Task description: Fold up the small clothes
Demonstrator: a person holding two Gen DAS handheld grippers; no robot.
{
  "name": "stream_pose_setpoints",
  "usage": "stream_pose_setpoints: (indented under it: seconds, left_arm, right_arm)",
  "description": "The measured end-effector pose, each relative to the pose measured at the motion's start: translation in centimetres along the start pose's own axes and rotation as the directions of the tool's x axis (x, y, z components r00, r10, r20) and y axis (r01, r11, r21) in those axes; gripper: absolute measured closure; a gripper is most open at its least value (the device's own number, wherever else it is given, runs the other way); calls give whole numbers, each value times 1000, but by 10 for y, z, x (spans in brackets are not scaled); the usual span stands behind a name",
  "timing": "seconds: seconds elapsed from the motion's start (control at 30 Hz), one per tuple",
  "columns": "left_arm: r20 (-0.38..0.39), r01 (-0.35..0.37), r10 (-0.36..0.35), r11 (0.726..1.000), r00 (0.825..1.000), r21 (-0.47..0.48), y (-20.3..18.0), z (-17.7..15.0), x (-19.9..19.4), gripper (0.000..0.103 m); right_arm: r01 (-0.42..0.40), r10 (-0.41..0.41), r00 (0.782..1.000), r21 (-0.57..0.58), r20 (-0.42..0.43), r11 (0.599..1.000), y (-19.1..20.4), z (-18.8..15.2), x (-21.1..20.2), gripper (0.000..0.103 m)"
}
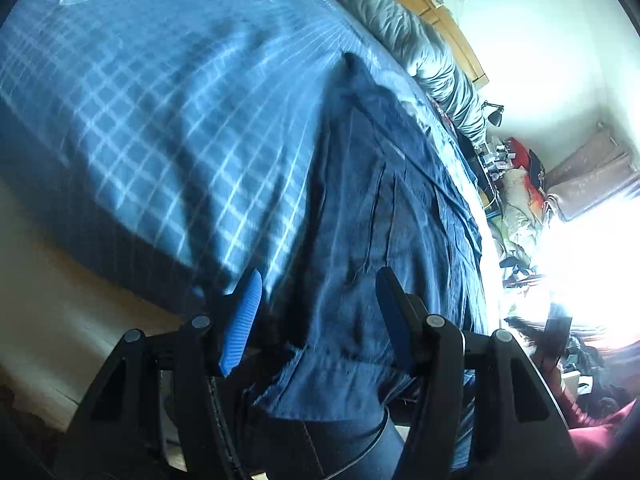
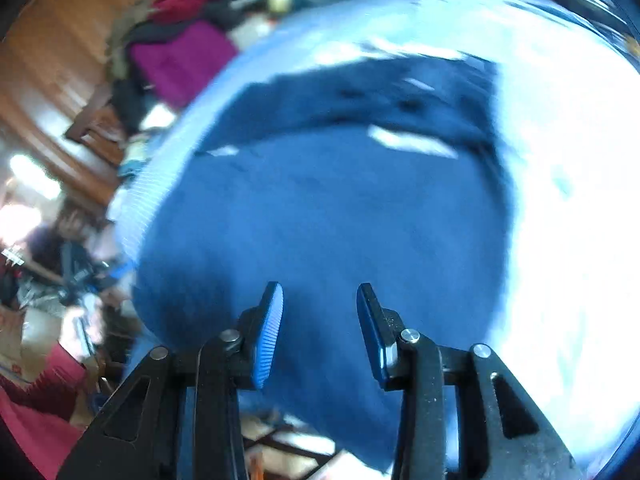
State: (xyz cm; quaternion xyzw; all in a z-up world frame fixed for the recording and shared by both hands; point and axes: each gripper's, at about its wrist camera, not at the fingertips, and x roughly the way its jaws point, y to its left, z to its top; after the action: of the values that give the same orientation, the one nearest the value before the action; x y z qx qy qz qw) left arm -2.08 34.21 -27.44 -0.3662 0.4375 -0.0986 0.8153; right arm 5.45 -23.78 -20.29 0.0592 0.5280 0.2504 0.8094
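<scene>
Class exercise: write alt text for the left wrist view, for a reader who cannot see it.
A crumpled dark blue garment lies on a bed covered by a blue checked sheet. The left gripper, black with blue ribbed pads, hangs open above the garment's near edge, holding nothing.

A blue checked bedsheet (image 1: pixel 152 128) covers the bed, a rumpled grey duvet (image 1: pixel 416 48) along the white wall (image 1: pixel 540 40); harsh window glare (image 1: pixel 592 260) floods cluttered piles, beside a reddish wooden wardrobe (image 2: pixel 52 60).
</scene>
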Motion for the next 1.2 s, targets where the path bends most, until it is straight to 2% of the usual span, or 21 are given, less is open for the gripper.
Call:
stream_pose_setpoints:
  seconds: [0.1,0.17,0.33,0.47,0.67,0.9,1.1,1.13,1.17,1.2]
  left_arm:
    - [-47,-11,12,1000,999,17,-2,-6,7,45]
    - [-66,-25,27,999,997,38,-5,-7,10,45]
    - [-83,-36,41,997,996,62,-8,-5,8,44]
    - [-117,-50,57,997,991,59,0,-8,11,44]
    - [-196,-43,52,998,979,49,17,-23,12,43]
    - [-193,-63,71,997,979,49,24,-31,8,43]
    - [-215,-43,56,997,975,65,21,-32,8,46]
    - [-224,-30,46,997,973,73,18,-35,10,61]
    - [-236,-6,24,997,971,75,16,-37,11,88]
    - [-233,-4,23,997,972,82,13,-39,9,90]
  right_arm:
    - [44,-42,999,89,-26,995,-34,-49,-17,53]
    - [60,-52,996,117,-73,991,-48,-78,-13,53]
    - [73,-47,981,132,-190,989,-49,-119,18,53]
    - [49,-6,977,196,-213,979,-56,-129,36,51]
    - [48,-5,974,184,-228,982,-63,-133,51,48]
    - [20,28,975,211,-222,977,-65,-134,57,48]
    - [5,45,976,225,-213,974,-65,-135,53,48]
    - [3,47,976,229,-213,973,-64,-136,55,47]
    - [-1,51,975,227,-216,974,-62,-135,55,47]
    - [0,50,973,218,-224,976,-60,-136,55,59]
